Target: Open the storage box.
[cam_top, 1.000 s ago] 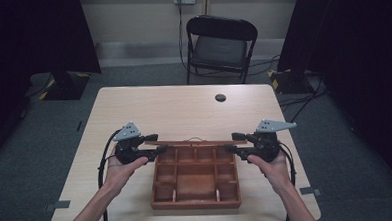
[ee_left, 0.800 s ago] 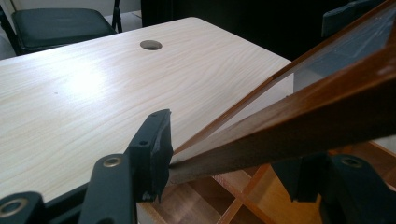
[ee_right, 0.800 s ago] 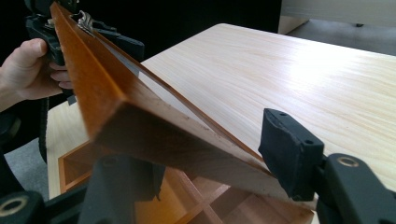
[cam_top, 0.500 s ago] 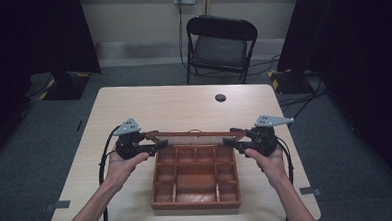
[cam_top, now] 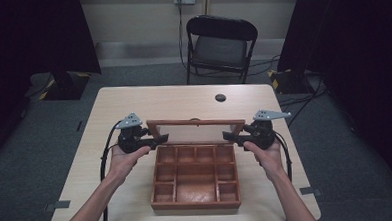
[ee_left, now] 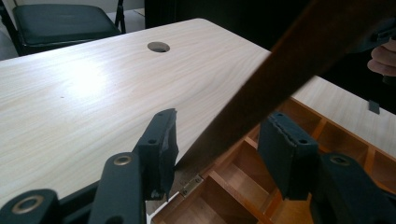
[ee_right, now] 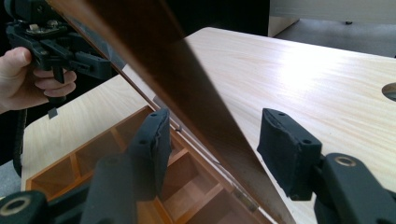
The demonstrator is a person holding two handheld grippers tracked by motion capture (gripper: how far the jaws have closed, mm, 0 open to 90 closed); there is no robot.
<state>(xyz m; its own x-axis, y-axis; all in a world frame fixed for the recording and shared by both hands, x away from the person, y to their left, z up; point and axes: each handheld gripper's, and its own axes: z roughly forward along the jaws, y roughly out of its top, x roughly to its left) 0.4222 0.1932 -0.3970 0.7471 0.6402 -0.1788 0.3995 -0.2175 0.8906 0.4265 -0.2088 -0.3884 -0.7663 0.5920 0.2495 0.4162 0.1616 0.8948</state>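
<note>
Brown wooden compartment box (cam_top: 196,176) sits on pale wood-grain table (cam_top: 133,100), near person's edge. Hinged wooden lid (cam_top: 195,131) stands tilted up over box's far side.

Left gripper (cam_top: 155,140) at lid's left end: jaws have just been closing, lid edge between them; one pad touches lid, other stands clear.

Right gripper (cam_top: 231,136) at lid's right end: jaws part open, lid edge between pads, gaps both sides.

Each hand carries a black pistol-shaped gripper: the left gripper (cam_top: 157,139) and the right gripper (cam_top: 231,136). Both are topped by a grey three-cornered plate and trail a black cable. Their jaws end in dark, slightly worn pads (ee_left: 161,149) fixed with small screws, with brass-coloured pivot pins behind. The forearms are bare.
</note>
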